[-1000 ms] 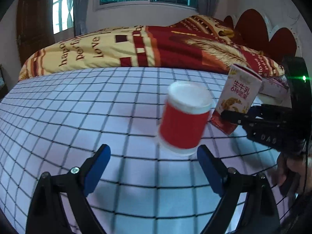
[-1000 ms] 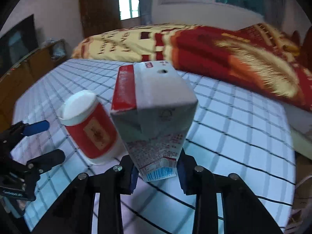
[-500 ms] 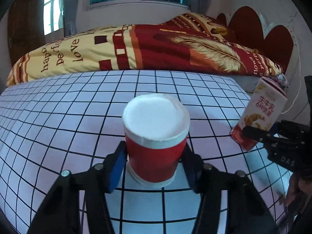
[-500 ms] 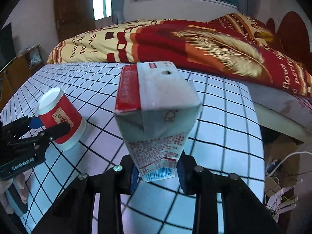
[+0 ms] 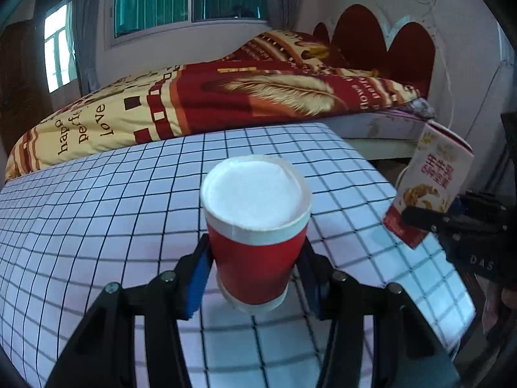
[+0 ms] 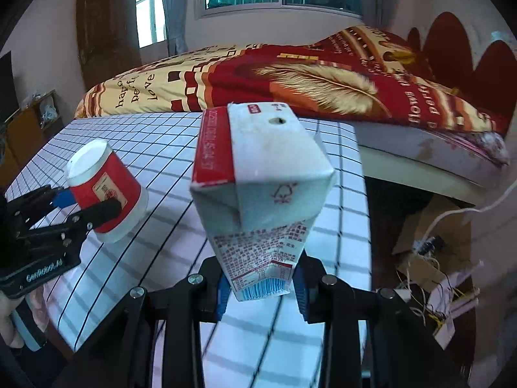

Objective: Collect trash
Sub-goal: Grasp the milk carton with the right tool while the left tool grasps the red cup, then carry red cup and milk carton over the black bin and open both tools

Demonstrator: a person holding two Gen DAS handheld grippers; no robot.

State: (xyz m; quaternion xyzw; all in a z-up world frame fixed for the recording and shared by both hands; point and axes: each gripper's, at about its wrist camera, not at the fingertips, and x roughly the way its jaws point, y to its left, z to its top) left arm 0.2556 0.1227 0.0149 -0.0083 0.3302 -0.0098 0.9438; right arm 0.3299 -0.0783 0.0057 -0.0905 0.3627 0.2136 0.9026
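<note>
Both pieces of trash were already picked up — left tongs (image 5: 255,278) clamped on the red paper cup (image 5: 255,226), dead centre above the checkered bench (image 5: 97,226); right tongs (image 6: 260,291) pinching the milk carton (image 6: 261,187), off at 3 o'clock from the cup. No bin in view — finding one looked like the next move.

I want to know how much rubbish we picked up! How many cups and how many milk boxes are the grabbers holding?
Red paper cups: 1, the red cup in the left gripper.
Milk cartons: 1, the milk carton in the right gripper.
Total: 2 pieces of trash, both held above the checked tablecloth.
</note>
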